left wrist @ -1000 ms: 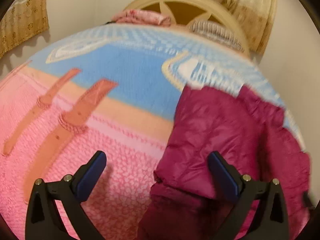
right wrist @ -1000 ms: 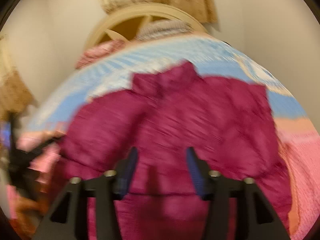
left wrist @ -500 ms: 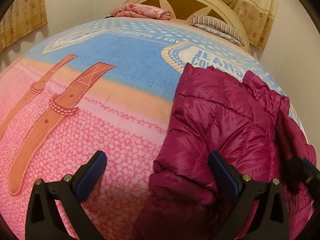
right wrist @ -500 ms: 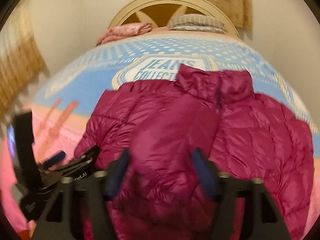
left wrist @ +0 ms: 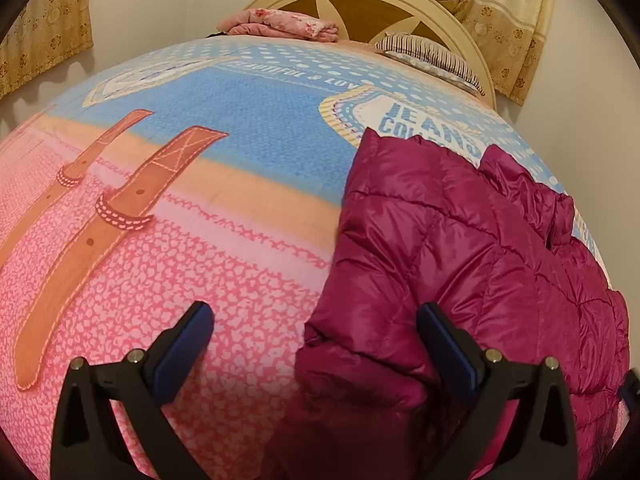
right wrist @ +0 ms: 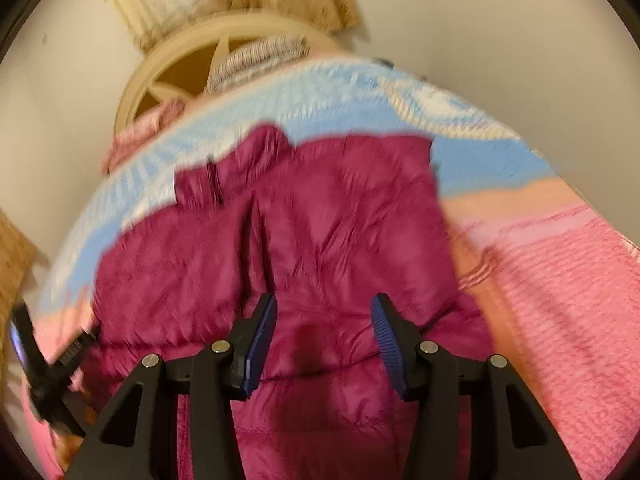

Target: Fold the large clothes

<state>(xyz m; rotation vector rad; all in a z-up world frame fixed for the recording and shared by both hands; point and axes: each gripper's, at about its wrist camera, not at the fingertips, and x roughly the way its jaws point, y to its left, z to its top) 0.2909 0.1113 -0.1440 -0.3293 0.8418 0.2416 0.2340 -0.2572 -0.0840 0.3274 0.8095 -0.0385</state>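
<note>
A big dark-pink puffy jacket (left wrist: 460,264) lies on the bed (left wrist: 240,128), on a pink and blue blanket, with its collar (right wrist: 256,156) toward the headboard (left wrist: 400,12). The left tool (left wrist: 316,338) hangs over the jacket's edge with its fingers wide apart and holds nothing. The right tool (right wrist: 323,334) is over the middle of the jacket, its fingers apart too and holding nothing, and its picture is blurry.

On the bedspread (left wrist: 256,128) at one o'clock we read "JEANS COL…"; at twelve, what seems "BEAUTIFUL & LOV…", rather small.
</note>
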